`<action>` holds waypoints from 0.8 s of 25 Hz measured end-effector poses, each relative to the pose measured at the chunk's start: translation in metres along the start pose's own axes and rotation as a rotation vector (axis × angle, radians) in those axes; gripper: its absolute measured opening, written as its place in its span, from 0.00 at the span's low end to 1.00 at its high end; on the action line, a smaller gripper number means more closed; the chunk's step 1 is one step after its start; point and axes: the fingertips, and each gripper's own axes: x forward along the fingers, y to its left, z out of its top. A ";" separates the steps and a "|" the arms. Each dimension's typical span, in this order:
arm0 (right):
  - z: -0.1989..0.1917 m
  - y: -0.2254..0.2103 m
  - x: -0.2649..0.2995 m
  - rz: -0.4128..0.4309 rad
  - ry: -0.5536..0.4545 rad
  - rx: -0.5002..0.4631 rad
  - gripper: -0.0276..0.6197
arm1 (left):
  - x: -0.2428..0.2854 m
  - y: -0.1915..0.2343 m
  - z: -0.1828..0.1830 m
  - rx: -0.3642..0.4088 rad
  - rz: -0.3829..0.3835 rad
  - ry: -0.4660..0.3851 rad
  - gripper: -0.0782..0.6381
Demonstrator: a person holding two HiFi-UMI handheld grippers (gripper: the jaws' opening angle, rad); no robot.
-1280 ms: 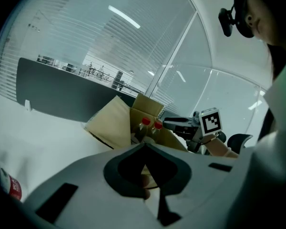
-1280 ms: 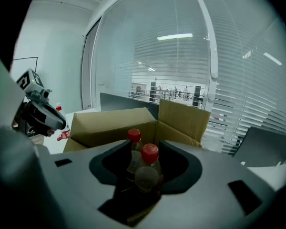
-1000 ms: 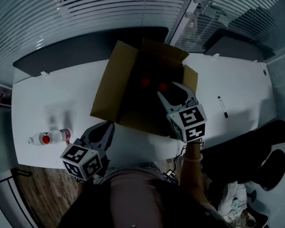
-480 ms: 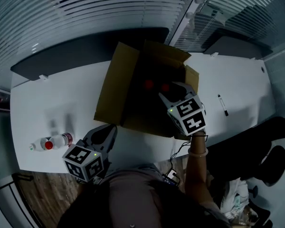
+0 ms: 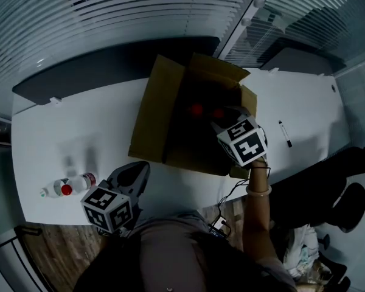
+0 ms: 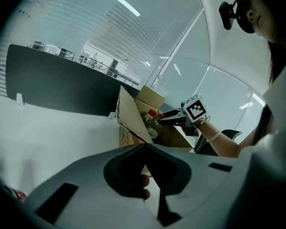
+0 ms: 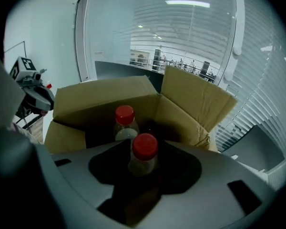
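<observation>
The right tongs (image 5: 226, 121) reach down into an open cardboard box (image 5: 155, 111) that stands on the white surface (image 5: 79, 132), about midway along it and close to its far edge; the box flaps stand up and outward. In the right gripper view the right tongs (image 7: 143, 144) are closed on a clear bottle (image 7: 143, 162) with a red cap, which stands upright between the two jaws, inside the box (image 7: 190, 104). A second bottle (image 7: 125, 123) of the same kind stands upright just beyond it, deeper in the box; whether the two touch cannot be told. From the head view both red caps show side by side in the dark inside of the box, the gripped one (image 5: 218, 112) right at the tips of the tongs and the second one (image 5: 198, 109) just to its left.

The left tongs (image 5: 137, 169) hover over the near edge of the surface, well apart from the box; in the left gripper view the left tongs (image 6: 145, 147) are pressed together at the tips with nothing between them.

A third bottle (image 5: 67, 186) lies on its side near the near left corner of the surface, beside the left tongs but not touching them; a pen (image 5: 284, 134) lies toward the right edge; a dark panel (image 5: 97, 66) runs along the far edge behind the box.
</observation>
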 end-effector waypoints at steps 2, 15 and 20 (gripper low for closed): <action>-0.001 -0.002 0.000 -0.011 0.002 0.000 0.33 | -0.001 0.002 0.000 -0.001 -0.003 0.004 0.12; 0.006 0.005 -0.025 -0.023 -0.063 0.098 0.31 | -0.017 0.008 0.002 0.040 0.001 0.003 0.12; 0.007 0.009 -0.043 -0.037 -0.092 0.104 0.31 | -0.022 -0.001 0.004 0.039 -0.010 -0.033 0.12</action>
